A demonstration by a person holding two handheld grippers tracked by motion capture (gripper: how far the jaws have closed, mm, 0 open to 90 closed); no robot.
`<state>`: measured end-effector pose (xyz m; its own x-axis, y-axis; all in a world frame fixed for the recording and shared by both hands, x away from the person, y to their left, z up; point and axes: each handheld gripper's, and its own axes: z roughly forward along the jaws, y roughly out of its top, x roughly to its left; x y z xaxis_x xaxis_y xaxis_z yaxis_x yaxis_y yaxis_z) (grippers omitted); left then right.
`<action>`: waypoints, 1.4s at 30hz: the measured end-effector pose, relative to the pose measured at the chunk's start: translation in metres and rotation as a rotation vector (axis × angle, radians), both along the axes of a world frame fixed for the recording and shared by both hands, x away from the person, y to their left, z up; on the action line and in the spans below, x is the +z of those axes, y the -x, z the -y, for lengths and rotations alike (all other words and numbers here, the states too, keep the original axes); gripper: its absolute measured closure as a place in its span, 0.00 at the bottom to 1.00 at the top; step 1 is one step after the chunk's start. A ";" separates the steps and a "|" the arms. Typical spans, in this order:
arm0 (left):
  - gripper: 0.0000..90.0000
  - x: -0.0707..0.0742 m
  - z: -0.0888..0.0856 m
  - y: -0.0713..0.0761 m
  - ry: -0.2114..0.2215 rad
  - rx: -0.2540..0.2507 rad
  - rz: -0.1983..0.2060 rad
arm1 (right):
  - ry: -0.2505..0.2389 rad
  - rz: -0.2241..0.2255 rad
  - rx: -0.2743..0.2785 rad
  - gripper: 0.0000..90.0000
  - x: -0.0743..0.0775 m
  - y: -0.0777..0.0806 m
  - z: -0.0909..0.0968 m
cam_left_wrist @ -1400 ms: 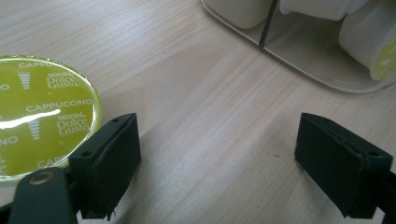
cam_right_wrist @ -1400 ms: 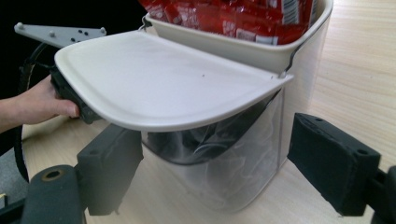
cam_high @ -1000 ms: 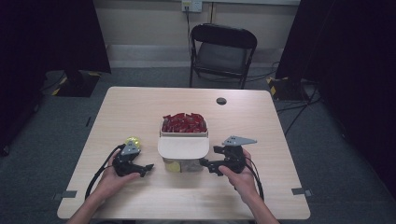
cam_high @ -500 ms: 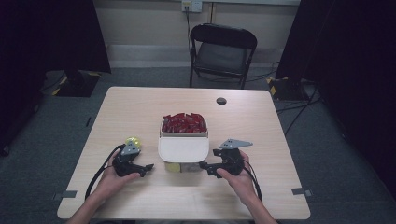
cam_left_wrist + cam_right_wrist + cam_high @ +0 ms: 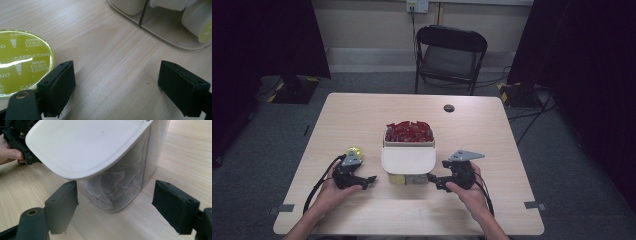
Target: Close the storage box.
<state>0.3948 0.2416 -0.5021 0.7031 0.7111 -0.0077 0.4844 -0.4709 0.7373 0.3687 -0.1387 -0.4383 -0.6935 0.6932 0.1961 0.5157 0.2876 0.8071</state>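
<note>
A clear box (image 5: pixel 408 172) with a white lid (image 5: pixel 408 159) over its near half stands mid-table; its far half holds several red packets (image 5: pixel 409 131). My left gripper (image 5: pixel 371 179) rests open on the table left of the box, nothing between its jaws. A yellow-green coffee capsule (image 5: pixel 21 65) marked Cappuccino lies just outside its left jaw, also seen as capsule (image 5: pixel 355 152). More pale capsules (image 5: pixel 197 17) sit inside the box. My right gripper (image 5: pixel 432 180) rests open at the box's right near corner; the box wall (image 5: pixel 120 185) and lid (image 5: pixel 85 145) are close ahead.
A small black disc (image 5: pixel 449 108) lies at the table's far right. A black folding chair (image 5: pixel 449 55) stands beyond the far edge. Bare light wood (image 5: pixel 362 120) spreads around the box. Cables trail from both grippers toward the near edge.
</note>
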 end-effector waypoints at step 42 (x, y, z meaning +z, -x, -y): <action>0.16 0.000 -0.011 0.000 -0.008 0.035 0.003 | 0.019 -0.024 -0.374 0.17 -0.019 -0.047 0.102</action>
